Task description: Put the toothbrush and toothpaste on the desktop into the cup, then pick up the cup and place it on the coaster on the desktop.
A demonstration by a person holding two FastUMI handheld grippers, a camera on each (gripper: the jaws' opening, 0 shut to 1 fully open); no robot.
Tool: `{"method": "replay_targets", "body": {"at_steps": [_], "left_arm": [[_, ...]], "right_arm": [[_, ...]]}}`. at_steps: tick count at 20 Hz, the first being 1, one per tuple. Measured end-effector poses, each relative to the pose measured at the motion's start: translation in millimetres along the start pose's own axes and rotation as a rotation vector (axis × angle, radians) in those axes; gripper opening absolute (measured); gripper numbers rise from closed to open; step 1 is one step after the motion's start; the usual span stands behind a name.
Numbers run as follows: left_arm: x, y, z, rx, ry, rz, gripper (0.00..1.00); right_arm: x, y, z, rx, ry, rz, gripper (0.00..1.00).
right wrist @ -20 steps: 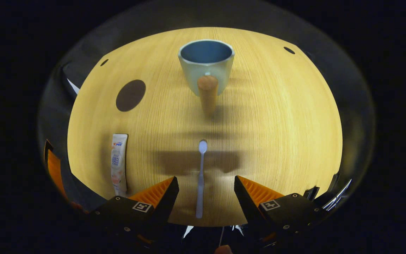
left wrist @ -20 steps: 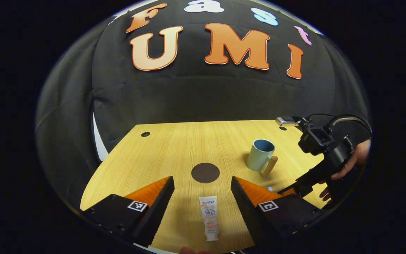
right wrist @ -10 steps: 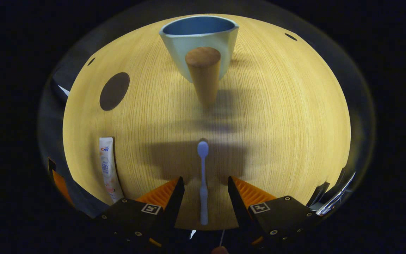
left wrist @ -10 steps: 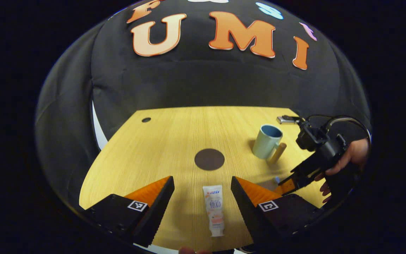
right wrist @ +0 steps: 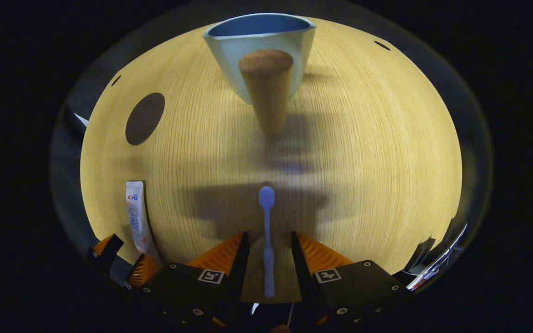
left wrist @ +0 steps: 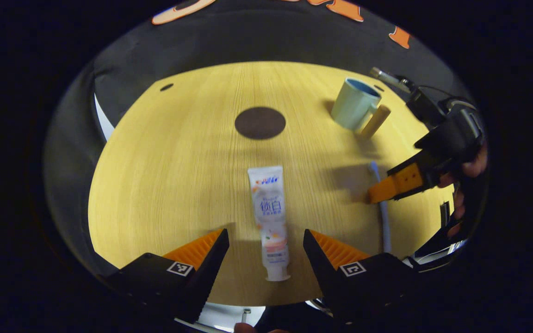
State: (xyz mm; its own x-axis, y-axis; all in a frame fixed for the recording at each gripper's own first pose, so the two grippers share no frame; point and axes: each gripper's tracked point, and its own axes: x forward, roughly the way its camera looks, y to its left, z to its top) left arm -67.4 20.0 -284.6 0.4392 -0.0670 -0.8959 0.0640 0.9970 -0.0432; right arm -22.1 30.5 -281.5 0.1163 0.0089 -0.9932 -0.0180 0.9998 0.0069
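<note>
- The desk (left wrist: 164,185) is a big yellow wood top. All the things sit on it.
- The cup (right wrist: 259,46) stands up at 12 o'clock in the right gripper view. Its wood handle (right wrist: 266,90) points back at the camera. What I can see of its inside is bare blue. The brush and the paste are both lying on the desk.
- The coaster (left wrist: 260,123) is a dark round spot at 12 o'clock in the left gripper view. Nothing is on it. The cup is well off to its side, at 1 o'clock.
- The paste (left wrist: 270,221) lies flat, right in front of the left gripper (left wrist: 265,243). Its long side runs from 6 to 12 o'clock, the same way the fingers point. Its cap end is at 6 o'clock, between the two tips. The fingers are wide apart and do not touch it.
- The brush (right wrist: 267,240) is thin and pale blue. It lies along 6 to 12 o'clock, with its head toward the cup.
- The right gripper (right wrist: 269,240) has one finger on each side of the brush handle. The fingers are close in but there is a thin gap on both sides, so they are not clamped yet.
- I think the next move is a squeeze straight across the handle. The right gripper is nearer the brush, the left one nearer the paste.
</note>
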Motion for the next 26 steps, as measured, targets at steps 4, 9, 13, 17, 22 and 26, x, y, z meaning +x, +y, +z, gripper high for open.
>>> {"method": "replay_targets", "body": {"at_steps": [4,9,13,17,22,26], "left_arm": [[7,2,3,-0.031,0.024,0.004,0.99],[14,1,7,-0.027,0.052,0.015,0.98],[16,-7,11,-0.005,0.018,0.015,0.94],[19,-9,11,-0.009,0.007,0.021,0.90],[26,-9,11,-0.025,0.004,0.026,0.82],[32,-6,16,-0.018,-0.002,0.033,0.65]], "right_arm": [[0,-5,0,0.012,0.002,-0.023,0.44],[0,-5,5,0.010,0.004,-0.038,0.26],[1,-5,5,0.017,0.003,-0.047,0.14],[0,-6,5,0.013,0.014,-0.045,0.08],[0,-7,3,0.029,0.004,-0.028,0.09],[-1,-5,-1,0.037,0.005,-0.001,0.04]]}}
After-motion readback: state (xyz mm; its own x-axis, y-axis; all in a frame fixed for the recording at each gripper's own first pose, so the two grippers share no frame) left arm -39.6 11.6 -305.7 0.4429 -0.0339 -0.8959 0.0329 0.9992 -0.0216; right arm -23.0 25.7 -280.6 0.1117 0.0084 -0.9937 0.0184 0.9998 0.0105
